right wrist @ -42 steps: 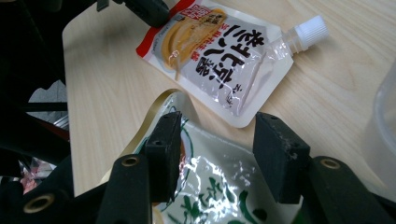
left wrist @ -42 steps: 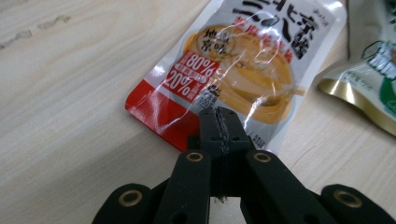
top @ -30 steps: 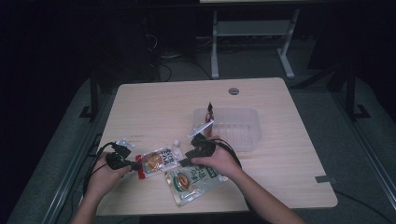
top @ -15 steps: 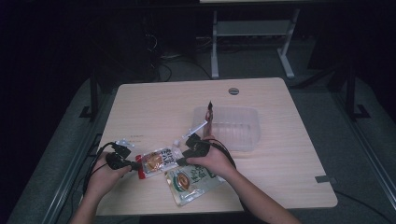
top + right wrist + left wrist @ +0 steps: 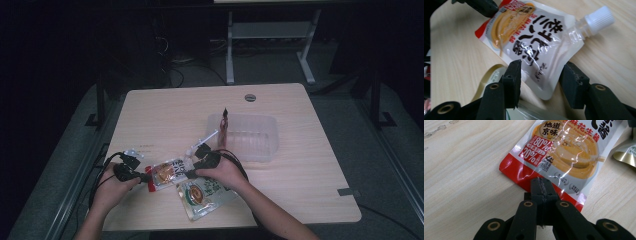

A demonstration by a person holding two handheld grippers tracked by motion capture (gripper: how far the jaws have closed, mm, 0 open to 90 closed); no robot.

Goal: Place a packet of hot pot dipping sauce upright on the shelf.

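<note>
Two claws on one sauce pouch, near-left corner of the bench.
Left claw [image 5: 541, 185] is clamped tight on the red bottom edge of the sauce pouch [image 5: 564, 155], pinning it flat. Right claw [image 5: 540, 75] stands apart, jaws straddling the pouch's near corner by the white cap [image 5: 599, 18], not yet biting. A green pouch [image 5: 202, 192] lies just beside it, and the clear tub [image 5: 250, 137] waits farther right, with something upright in it. By my reading, the lift into that tub is all to come.
</note>
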